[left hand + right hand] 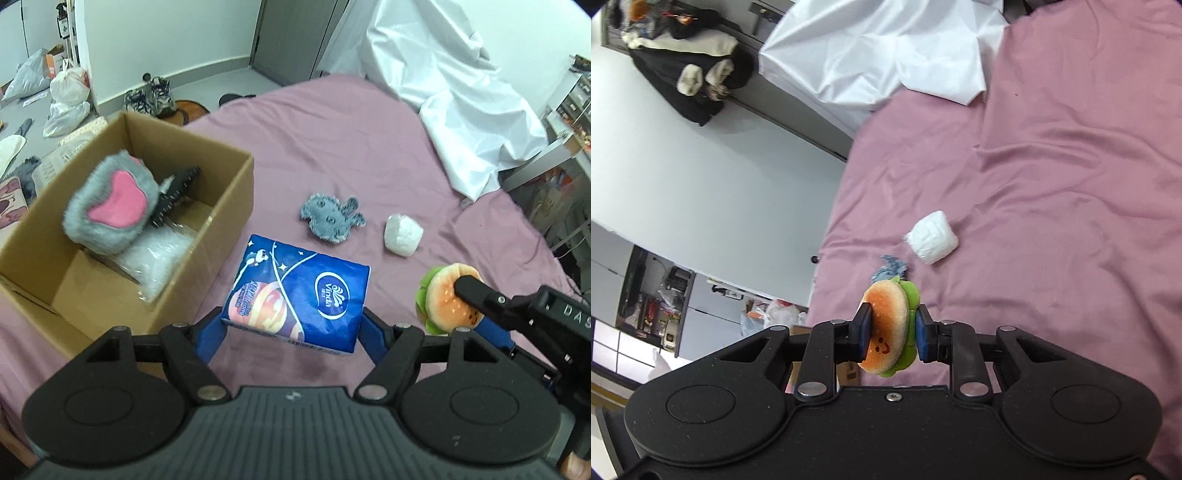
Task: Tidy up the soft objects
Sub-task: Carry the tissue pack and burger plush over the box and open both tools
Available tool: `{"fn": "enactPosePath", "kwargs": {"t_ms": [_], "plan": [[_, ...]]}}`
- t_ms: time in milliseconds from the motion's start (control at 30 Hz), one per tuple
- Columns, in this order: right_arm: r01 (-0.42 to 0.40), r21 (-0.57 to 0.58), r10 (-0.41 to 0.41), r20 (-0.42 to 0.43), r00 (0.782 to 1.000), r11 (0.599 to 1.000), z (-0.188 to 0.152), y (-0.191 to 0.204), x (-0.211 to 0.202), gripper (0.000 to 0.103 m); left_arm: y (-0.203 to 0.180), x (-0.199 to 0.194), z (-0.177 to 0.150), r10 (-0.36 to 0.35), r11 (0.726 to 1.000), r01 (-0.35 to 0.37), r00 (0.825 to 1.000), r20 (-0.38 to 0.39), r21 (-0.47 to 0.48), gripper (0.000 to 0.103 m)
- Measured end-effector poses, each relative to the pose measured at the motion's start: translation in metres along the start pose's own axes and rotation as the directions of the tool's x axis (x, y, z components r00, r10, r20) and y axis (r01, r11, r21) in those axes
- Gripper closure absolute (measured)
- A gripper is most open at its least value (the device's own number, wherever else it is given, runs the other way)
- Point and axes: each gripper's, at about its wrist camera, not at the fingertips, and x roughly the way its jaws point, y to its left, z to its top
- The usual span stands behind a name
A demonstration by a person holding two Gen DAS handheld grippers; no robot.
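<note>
My left gripper [293,326] is shut on a blue tissue pack [306,291], held a little above the pink bed [332,147] just right of the cardboard box [232,192]. Inside the box lie a grey plush with a pink patch [110,199] and a clear plastic bag [159,254]. My right gripper [890,332] is shut on a small burger plush [888,314], pads pressing its bun and its green side. In the left wrist view the burger plush [441,295] hangs at the right. A small grey plush [332,214] and a white wrapped bundle [402,234] lie on the bed.
A crumpled white sheet [443,92] covers the bed's far right corner. A black toothed object [173,192] sits in the box. Shoes [155,98] and plastic bags [68,96] lie on the floor beyond the box. Shelving [576,96] stands right of the bed.
</note>
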Motion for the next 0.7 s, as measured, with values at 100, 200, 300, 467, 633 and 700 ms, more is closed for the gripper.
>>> {"fn": "enactPosePath", "kwargs": {"t_ms": [100, 200, 300, 467, 633, 700], "plan": [[-0.018, -0.01, 0.018, 0.022, 1.0, 1.0, -0.006, 0.006, -0.009, 0.079, 0.003, -0.013, 0.001, -0.005, 1.0, 0.005, 1.0, 0.015, 0.006, 0.029], [-0.024, -0.025, 0.024, 0.028, 0.999, 0.999, -0.012, 0.015, -0.014, 0.079, 0.006, -0.023, 0.002, -0.017, 1.0, 0.017, 0.999, 0.028, 0.007, 0.029], [-0.018, -0.042, 0.019, 0.027, 0.999, 0.999, -0.019, 0.024, -0.019, 0.079, 0.012, -0.033, 0.004, -0.02, 1.0, 0.02, 0.999, 0.043, 0.008, 0.029], [-0.032, -0.075, 0.034, 0.02, 0.999, 0.997, -0.027, 0.044, -0.023, 0.079, 0.033, -0.051, 0.01, -0.007, 1.0, 0.008, 0.997, 0.073, -0.013, 0.029], [-0.047, -0.101, 0.049, 0.014, 0.999, 0.994, -0.031, 0.064, -0.021, 0.079, 0.057, -0.062, 0.016, 0.012, 0.999, -0.009, 0.996, 0.091, -0.043, 0.029], [-0.053, -0.109, 0.054, 0.009, 0.998, 0.993, -0.033, 0.07, -0.019, 0.079, 0.065, -0.065, 0.018, 0.019, 0.999, -0.014, 0.995, 0.097, -0.051, 0.029]]}}
